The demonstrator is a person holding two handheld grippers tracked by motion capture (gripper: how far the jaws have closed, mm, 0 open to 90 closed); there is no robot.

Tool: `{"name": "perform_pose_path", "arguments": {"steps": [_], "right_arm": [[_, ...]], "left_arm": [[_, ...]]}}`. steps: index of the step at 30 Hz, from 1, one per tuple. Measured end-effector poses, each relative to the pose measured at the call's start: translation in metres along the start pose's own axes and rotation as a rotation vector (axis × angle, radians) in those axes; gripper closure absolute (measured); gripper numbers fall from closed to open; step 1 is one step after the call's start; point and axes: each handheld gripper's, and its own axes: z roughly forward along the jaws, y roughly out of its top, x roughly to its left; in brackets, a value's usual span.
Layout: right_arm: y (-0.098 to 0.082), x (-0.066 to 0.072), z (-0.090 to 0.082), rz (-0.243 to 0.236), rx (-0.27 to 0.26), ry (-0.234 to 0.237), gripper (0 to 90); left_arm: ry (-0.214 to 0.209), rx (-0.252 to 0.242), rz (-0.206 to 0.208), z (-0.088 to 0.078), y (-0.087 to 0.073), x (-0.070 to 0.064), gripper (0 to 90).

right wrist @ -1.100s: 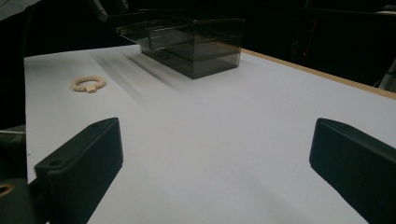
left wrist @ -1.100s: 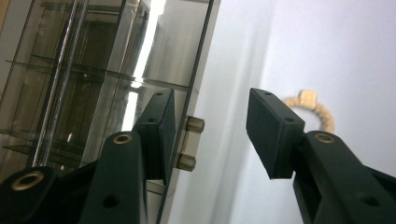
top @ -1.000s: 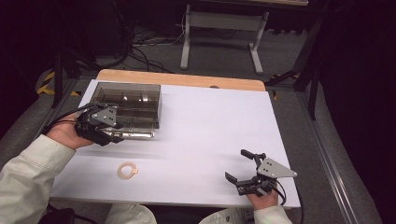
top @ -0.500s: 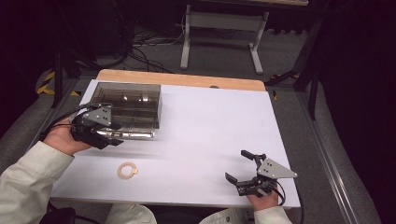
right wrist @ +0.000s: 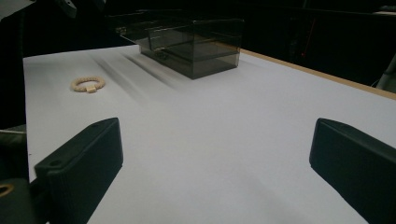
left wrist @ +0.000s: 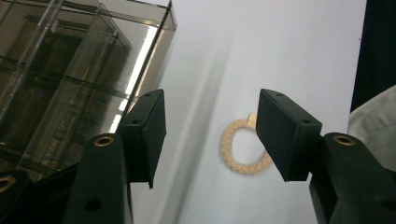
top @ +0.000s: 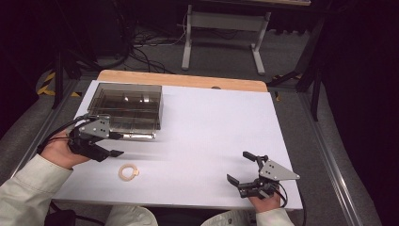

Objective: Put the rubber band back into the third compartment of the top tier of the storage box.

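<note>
The white table [top: 202,141] carries a smoky clear box [top: 127,106] with dividers at its far left, and in front of that box, near the person's edge, lies a small braided cream ring [top: 127,172] flat on the surface.

The left gripper [top: 113,153] hangs just beside the box's front corner, above and a little short of the ring; its jaws have just been opening and stand apart with nothing between them. In the left gripper view the ring [left wrist: 245,147] sits off toward the right-hand pad rather than centred.

To do this well, I'd shift until the ring lies squarely in the gap, come down low, and close across its band.

The right gripper [top: 244,181] rests wide open and empty at the near right.
</note>
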Motion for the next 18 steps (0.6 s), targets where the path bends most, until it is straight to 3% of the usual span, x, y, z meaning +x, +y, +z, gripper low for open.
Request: {"name": "perform_pose_path", "arguments": {"steps": [7,18], "right_arm": [[0.0,0.0,0.0,-0.002,0.001,0.002,3.4],[0.0,0.0,0.0,-0.005,0.002,0.003,3.4]], "left_arm": [[-0.008,-0.006,0.009,0.003,0.0,-0.007,43.3],[-0.038,0.031,0.0,0.019,-0.005,-0.017,43.4]]}}
